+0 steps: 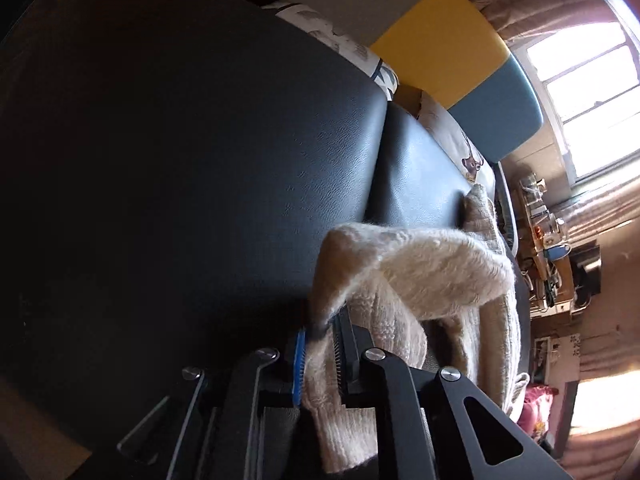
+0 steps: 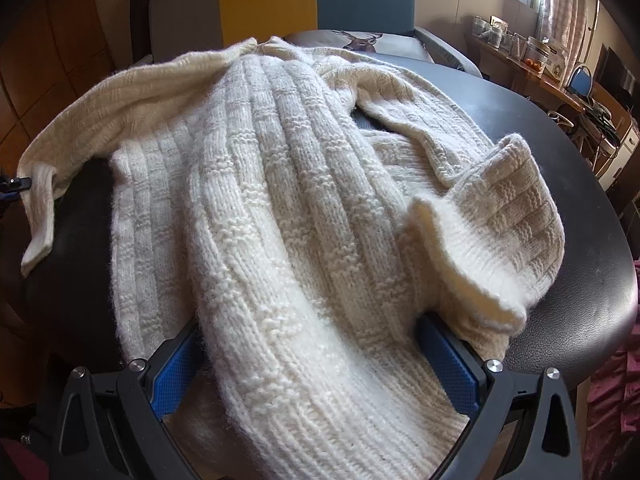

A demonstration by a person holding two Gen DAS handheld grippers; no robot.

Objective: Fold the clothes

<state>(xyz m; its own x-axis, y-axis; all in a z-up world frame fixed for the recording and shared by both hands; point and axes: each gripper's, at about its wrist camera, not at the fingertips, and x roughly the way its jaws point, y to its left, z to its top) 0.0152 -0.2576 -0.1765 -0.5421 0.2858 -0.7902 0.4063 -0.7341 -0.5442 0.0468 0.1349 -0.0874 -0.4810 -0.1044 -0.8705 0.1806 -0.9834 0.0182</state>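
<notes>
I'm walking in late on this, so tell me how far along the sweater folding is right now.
Early. Done: the cream knit sweater lies spread on the black table, though still rumpled. In hand: the left gripper is shut on a sleeve end, which looks drawn out to the side; the right gripper stands open with the hem between its fingers. Left: no neat fold shows yet, and the other sleeve lies bunched.
</notes>
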